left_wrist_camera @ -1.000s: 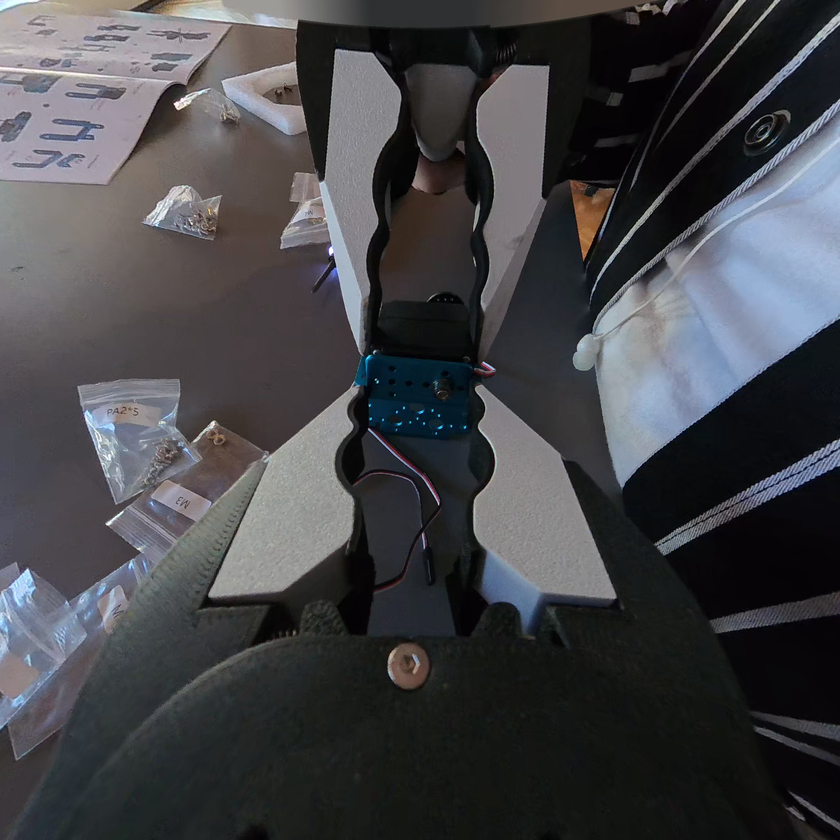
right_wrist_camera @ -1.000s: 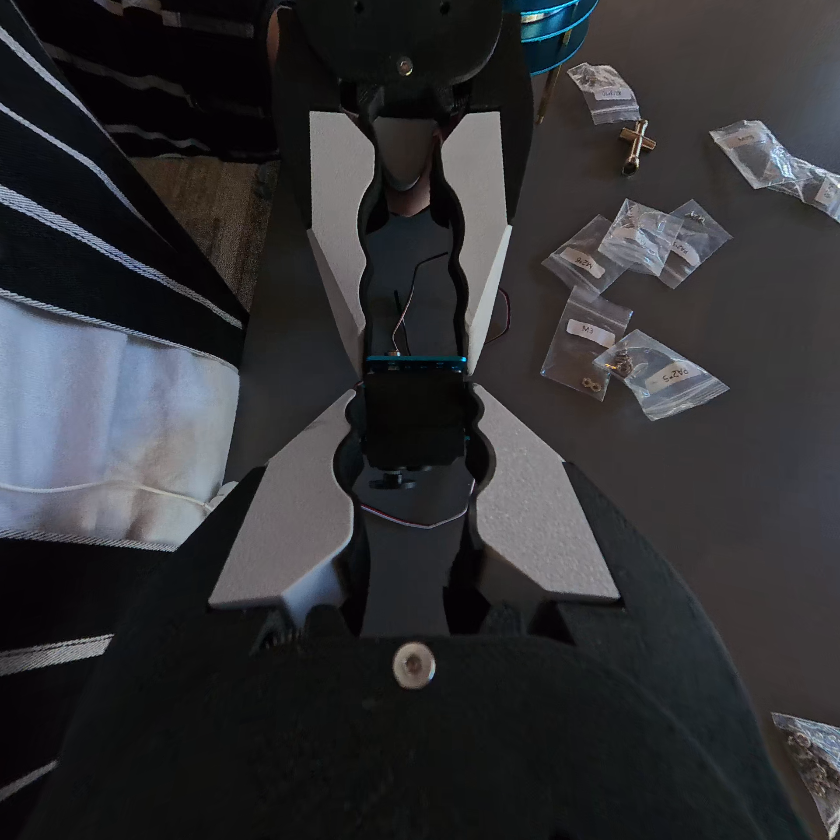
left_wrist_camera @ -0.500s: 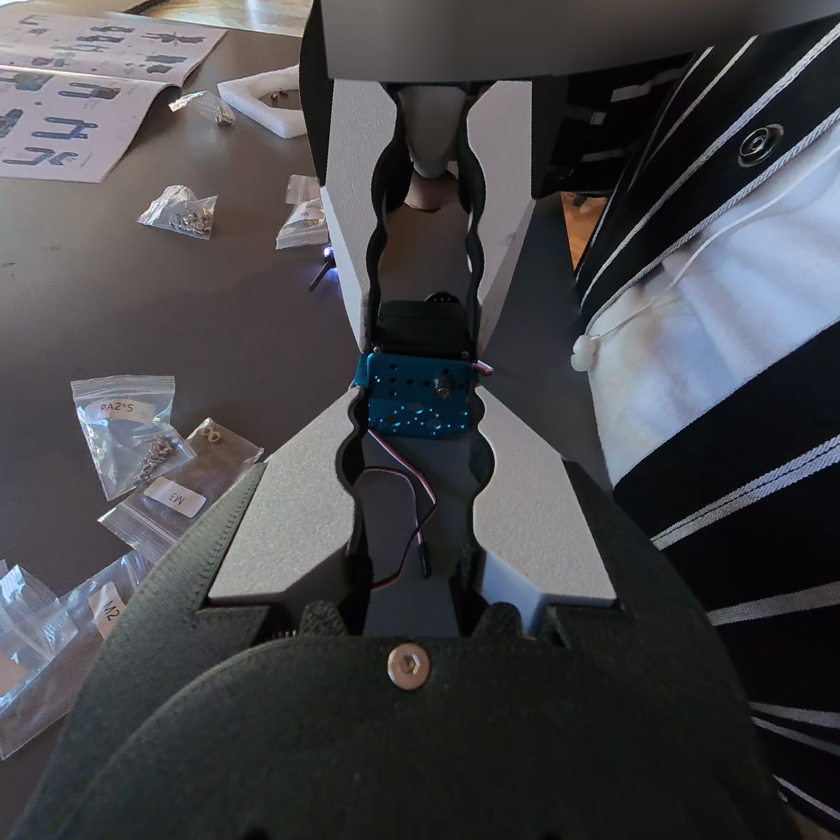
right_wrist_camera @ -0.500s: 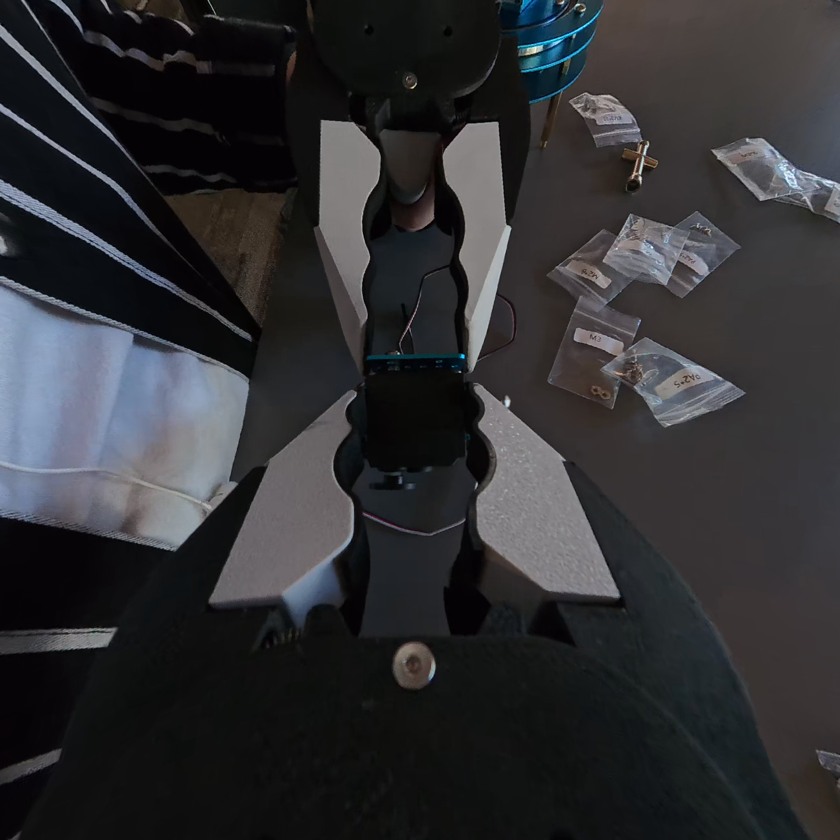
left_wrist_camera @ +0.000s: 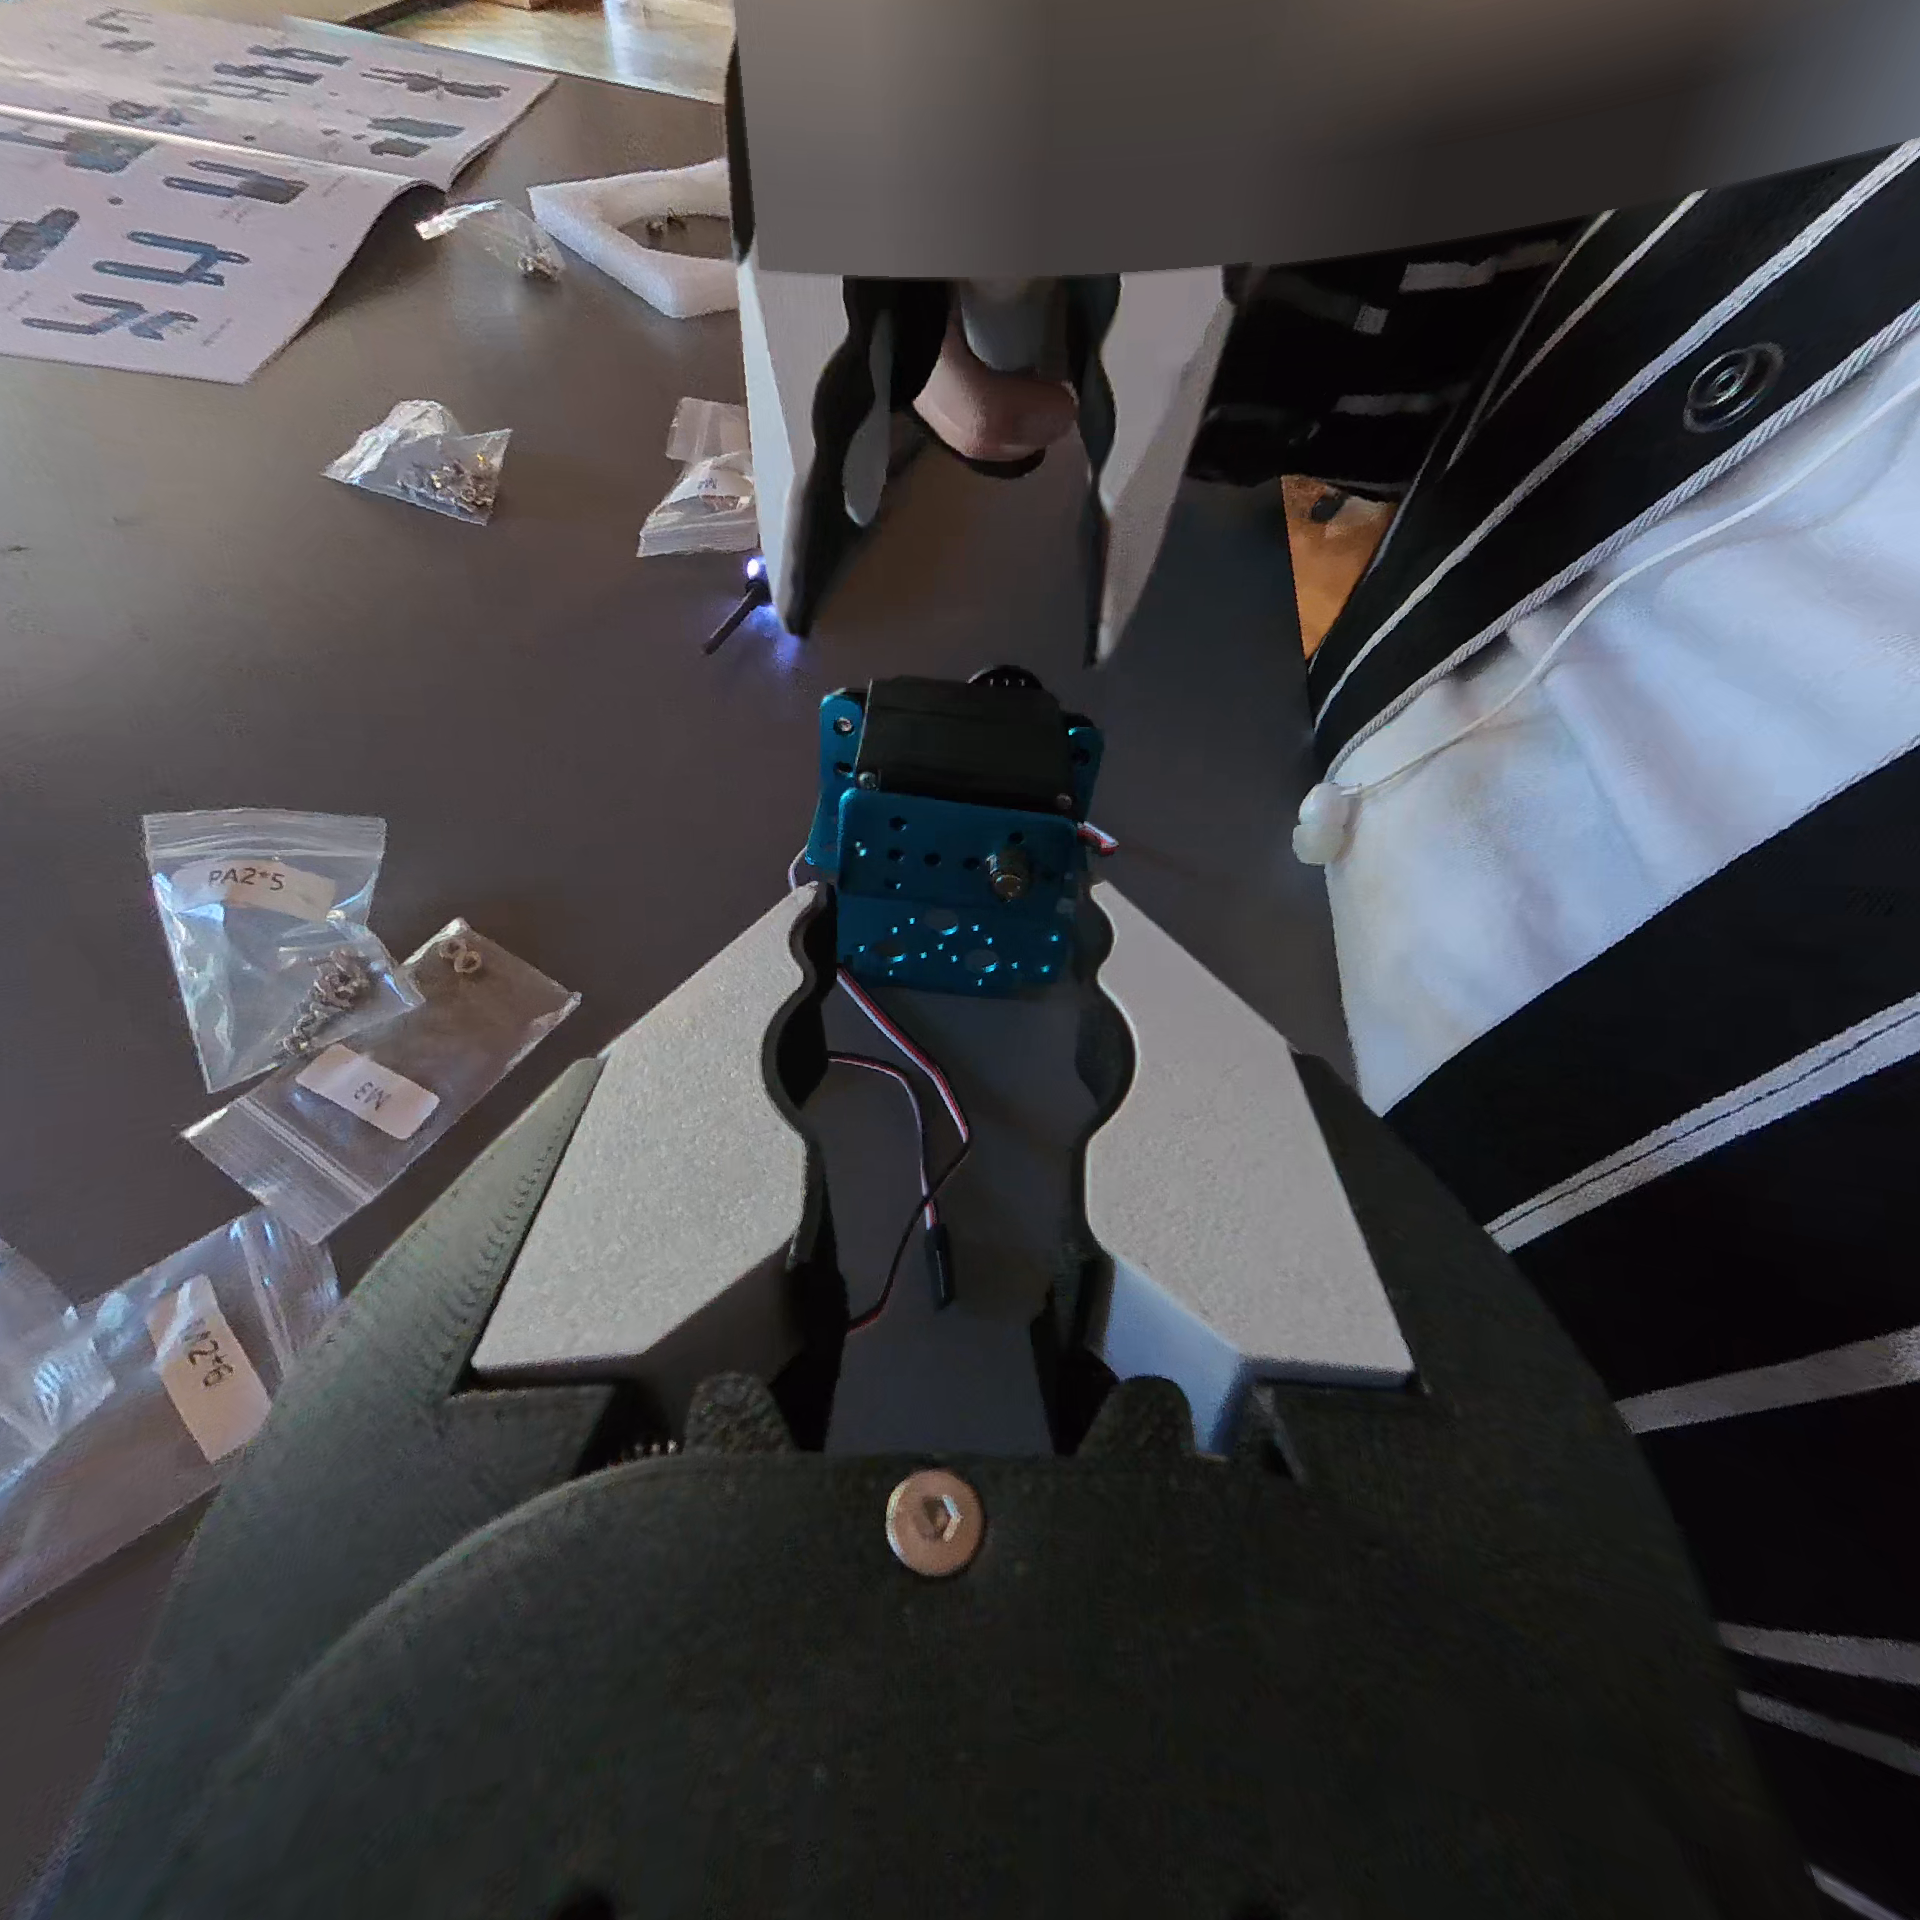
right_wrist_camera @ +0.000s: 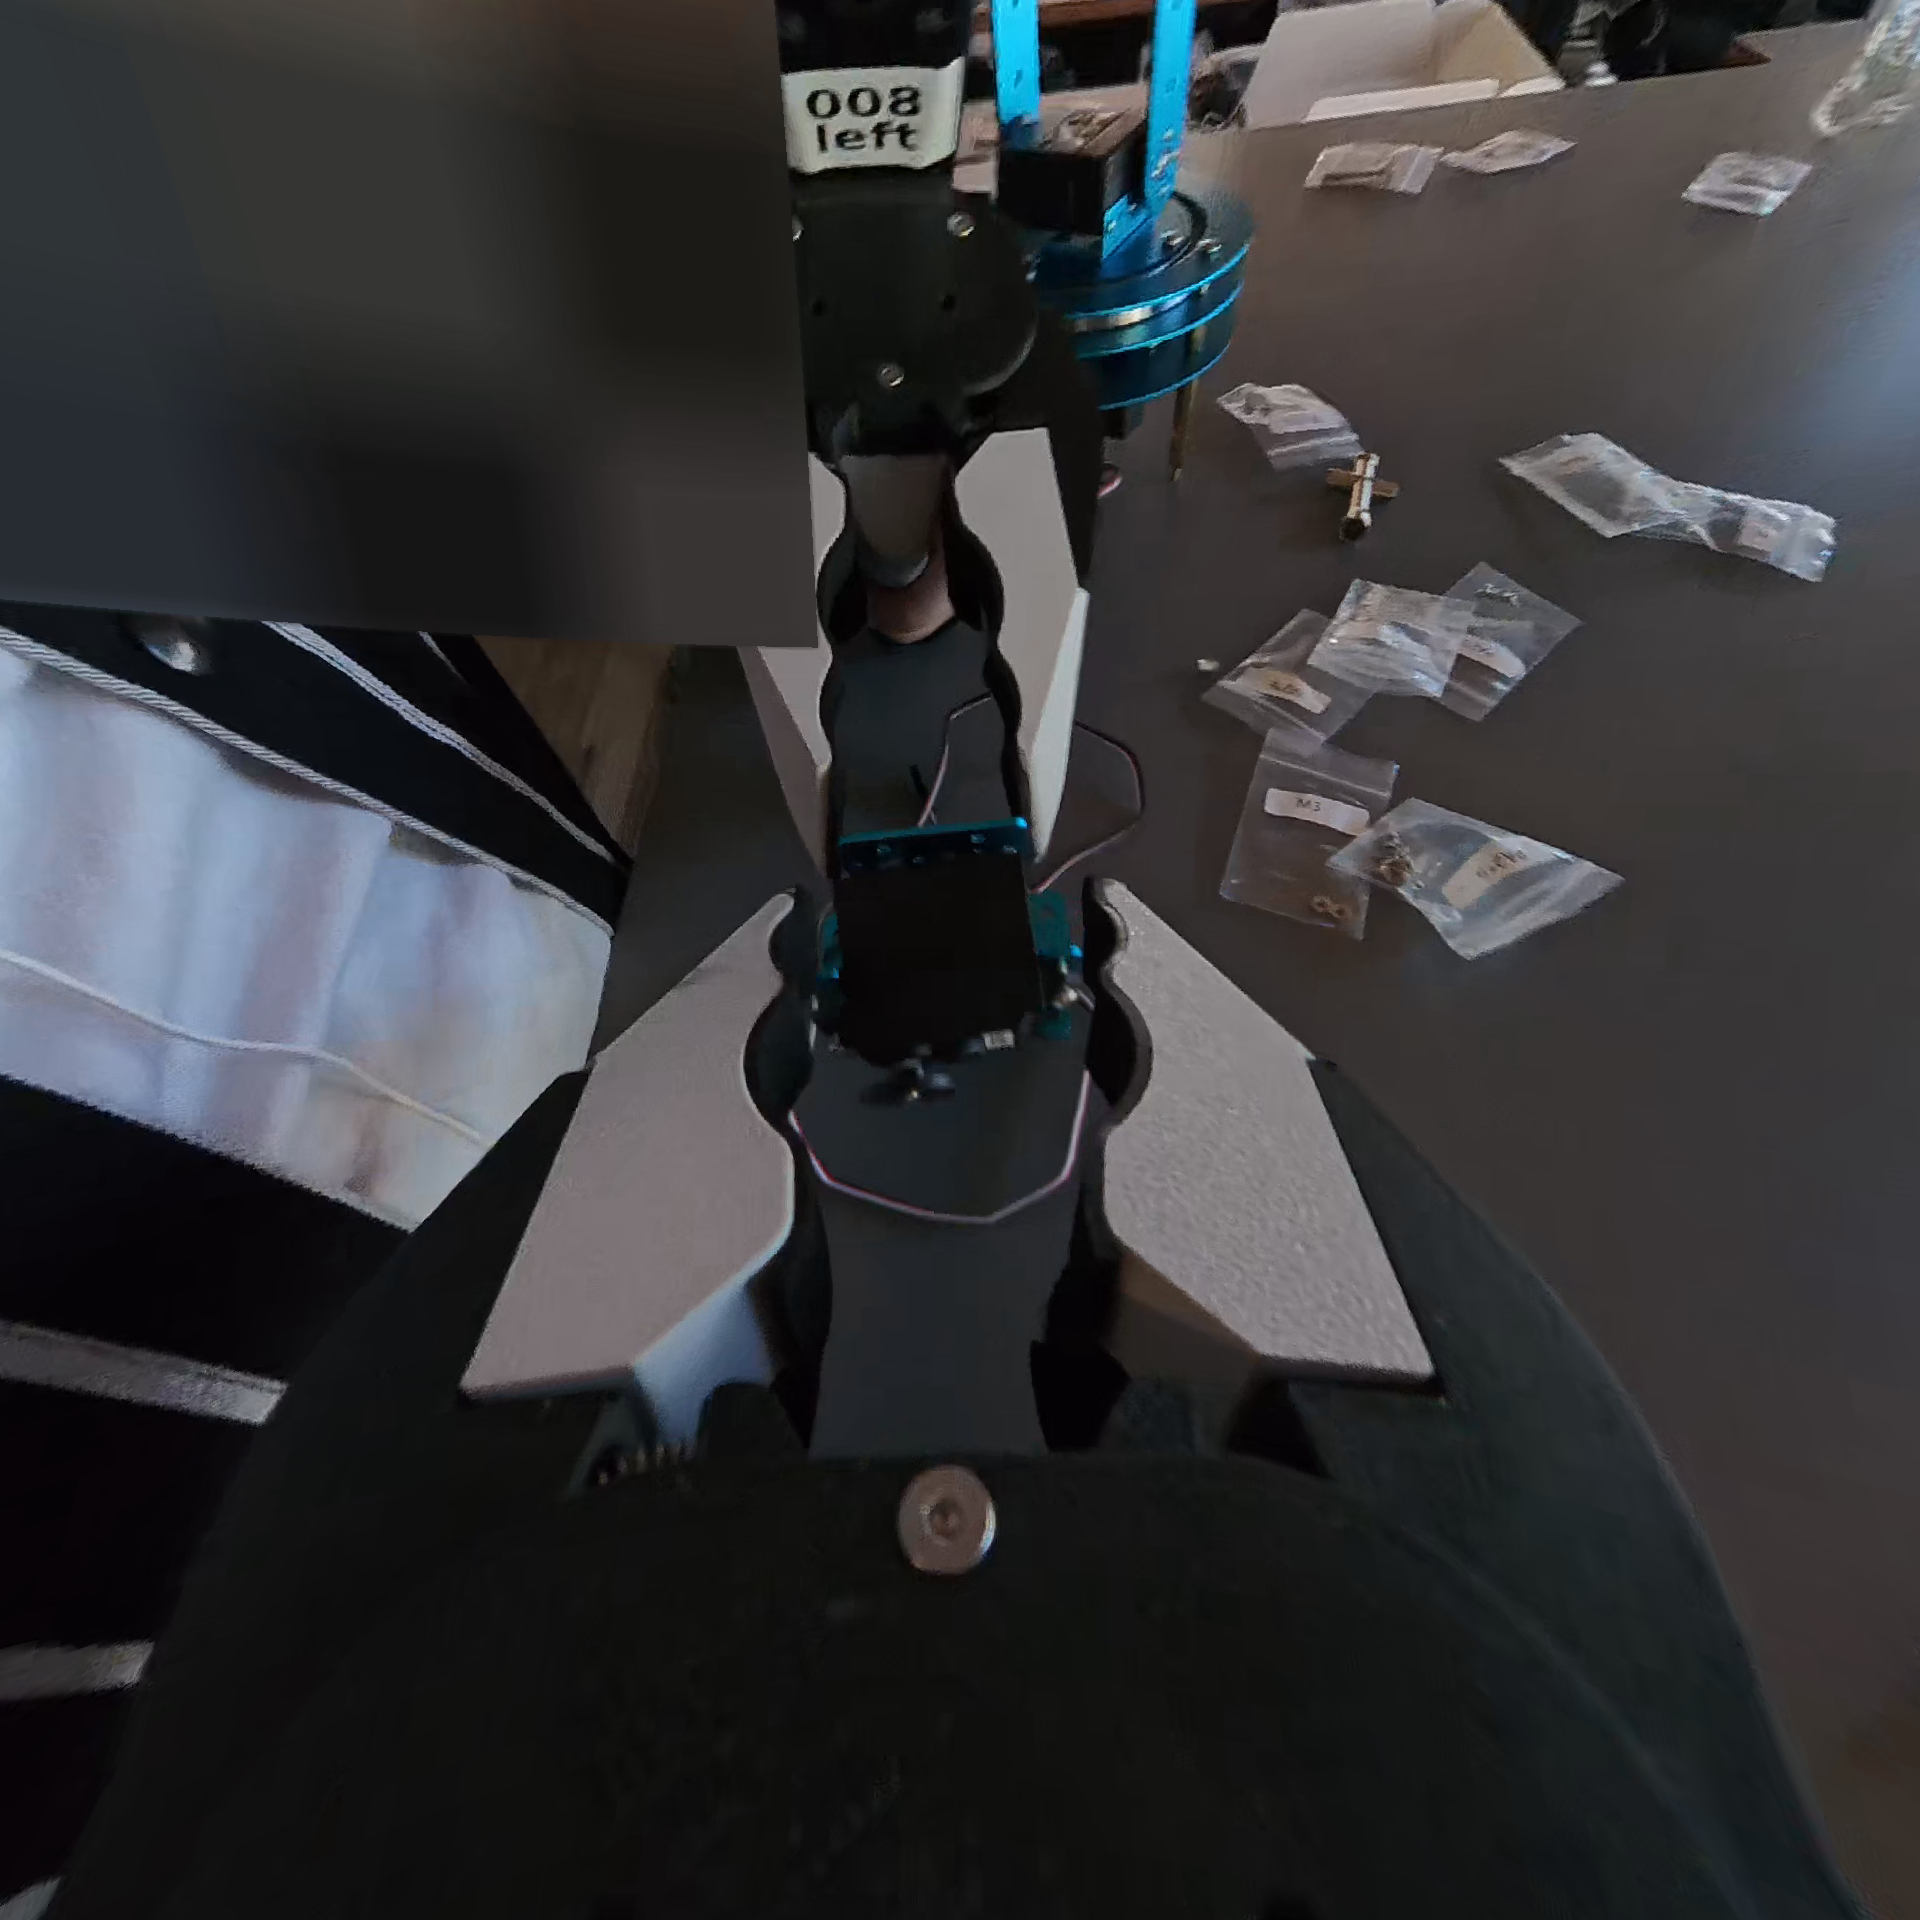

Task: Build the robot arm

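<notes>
Left gripper clamps the servo, blue bracket incl., at its tips above the table; the lead trails back toward 6. Right gripper faces it from 12 w/ jaws spread: left view shows its tips just clear of the servo, while the blurred right view leaves contact unclear. Screw bags lie at 9. In right view, a blue base stands at 1.

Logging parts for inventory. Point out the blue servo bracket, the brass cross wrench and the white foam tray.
blue servo bracket (left_wrist_camera: pixel 940 868): left wrist view, on its perforated front plate.
brass cross wrench (right_wrist_camera: pixel 1361 488): right wrist view, where its arms cross.
white foam tray (left_wrist_camera: pixel 623 244): left wrist view, on its near rim.
</notes>
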Demonstrator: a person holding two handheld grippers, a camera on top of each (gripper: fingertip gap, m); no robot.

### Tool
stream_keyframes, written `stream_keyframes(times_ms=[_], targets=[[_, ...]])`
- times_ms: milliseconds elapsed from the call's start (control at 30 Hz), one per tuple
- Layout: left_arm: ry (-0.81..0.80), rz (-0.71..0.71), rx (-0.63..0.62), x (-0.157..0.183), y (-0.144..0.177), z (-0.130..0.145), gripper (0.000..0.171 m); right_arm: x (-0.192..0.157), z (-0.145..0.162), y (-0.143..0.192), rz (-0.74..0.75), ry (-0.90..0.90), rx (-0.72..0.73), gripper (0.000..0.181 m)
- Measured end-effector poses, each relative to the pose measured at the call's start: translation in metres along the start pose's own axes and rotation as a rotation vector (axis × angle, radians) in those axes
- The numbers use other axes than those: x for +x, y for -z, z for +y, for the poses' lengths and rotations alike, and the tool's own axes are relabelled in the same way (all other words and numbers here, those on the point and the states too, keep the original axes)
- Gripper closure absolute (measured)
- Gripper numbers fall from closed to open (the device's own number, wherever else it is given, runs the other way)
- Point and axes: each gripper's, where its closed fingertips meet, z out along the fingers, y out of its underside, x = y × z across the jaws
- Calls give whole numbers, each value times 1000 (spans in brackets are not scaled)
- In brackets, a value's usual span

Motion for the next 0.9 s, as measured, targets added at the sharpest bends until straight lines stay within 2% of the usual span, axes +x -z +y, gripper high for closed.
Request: stream_keyframes(times_ms=[133,367,500,767,900], targets=[[51,-21,36,0,10,-4,127,12,8,18,18,-94,48,134],[159,-64,91,-7,26,-16,134,23,14,22,-70,-203,108,165],[167,-34,61,-2,20,-19,131,32,24,17,-101,-129,54,175],[186,-81,-14,5,9,-13,129,29,27,16,-161,-40,-8,175],[240,-130,2,7,15,-18,131,23,35,17,-151,13,-55,174]])
